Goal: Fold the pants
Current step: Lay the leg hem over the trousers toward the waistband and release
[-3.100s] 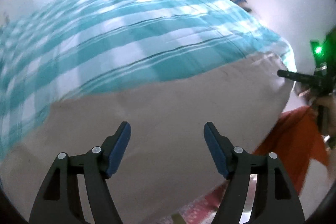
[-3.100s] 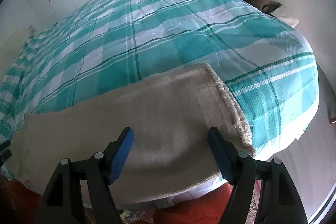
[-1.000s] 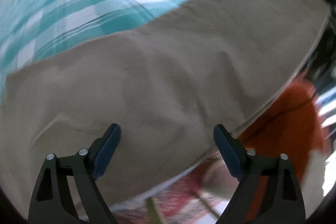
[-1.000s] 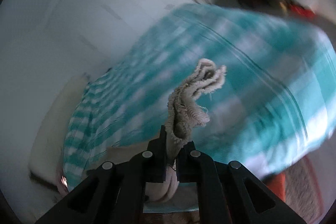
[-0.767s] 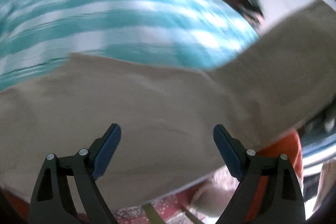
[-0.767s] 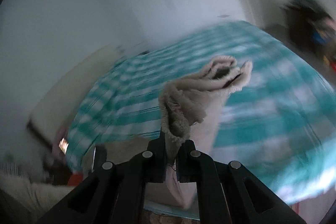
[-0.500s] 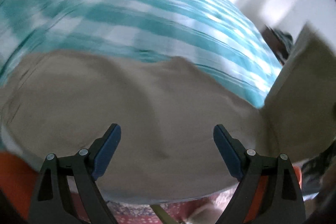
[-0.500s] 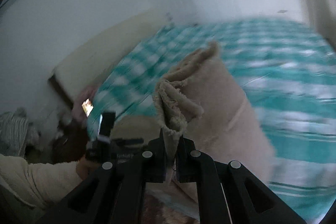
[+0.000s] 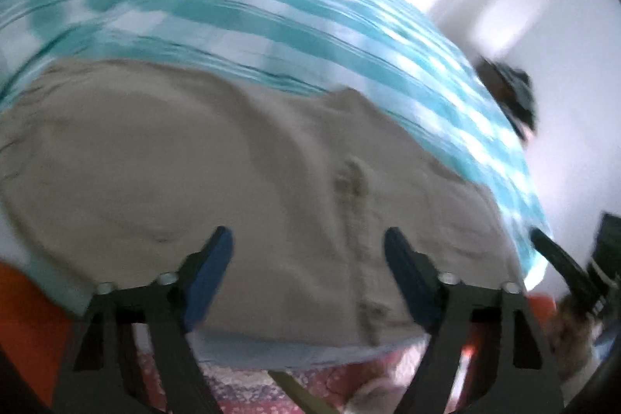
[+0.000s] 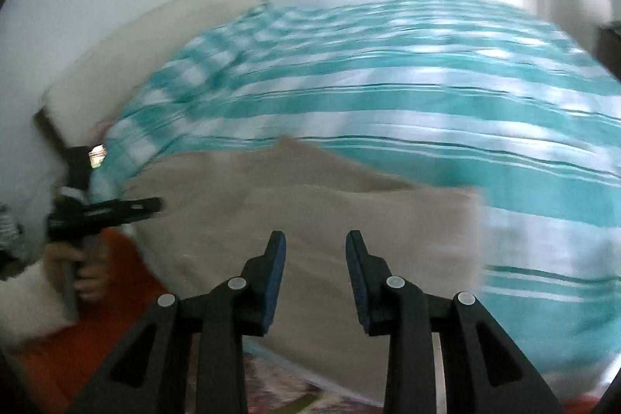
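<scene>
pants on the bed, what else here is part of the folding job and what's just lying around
Part of the job:
- beige pants, lying folded over on the bed
- right gripper, open above the pants
- left gripper, open above the pants

Just lying about:
- teal checked bedspread under the pants
- dark pile of clothes beyond the bed
- patterned rug on the floor

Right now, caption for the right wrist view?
Open right gripper above folded beige pants on teal plaid bedspread.
</scene>
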{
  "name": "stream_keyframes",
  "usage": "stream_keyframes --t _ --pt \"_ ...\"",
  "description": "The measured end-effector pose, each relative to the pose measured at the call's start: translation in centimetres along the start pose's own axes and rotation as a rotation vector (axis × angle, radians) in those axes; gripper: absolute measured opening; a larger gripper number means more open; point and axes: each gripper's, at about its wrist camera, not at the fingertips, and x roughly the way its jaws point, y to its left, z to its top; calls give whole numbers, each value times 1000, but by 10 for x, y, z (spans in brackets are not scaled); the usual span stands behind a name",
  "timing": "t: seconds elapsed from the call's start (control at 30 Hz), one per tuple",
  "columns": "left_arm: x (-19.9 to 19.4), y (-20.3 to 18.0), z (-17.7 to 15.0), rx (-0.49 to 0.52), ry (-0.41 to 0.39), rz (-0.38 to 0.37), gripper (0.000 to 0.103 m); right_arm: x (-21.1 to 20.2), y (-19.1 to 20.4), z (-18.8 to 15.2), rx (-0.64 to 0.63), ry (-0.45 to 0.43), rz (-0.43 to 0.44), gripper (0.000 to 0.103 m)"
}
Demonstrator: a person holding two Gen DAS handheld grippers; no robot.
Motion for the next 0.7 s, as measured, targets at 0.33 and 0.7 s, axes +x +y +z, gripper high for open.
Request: stream_keyframes --t 0.33,0.7 --pt "24 -31 -17 95 173 -84 49 -13 -50 -22 126 -45 -65 33" --pt "22 -38 -12 91 216 -123 46 -13 -47 -20 123 -53 -34 33"
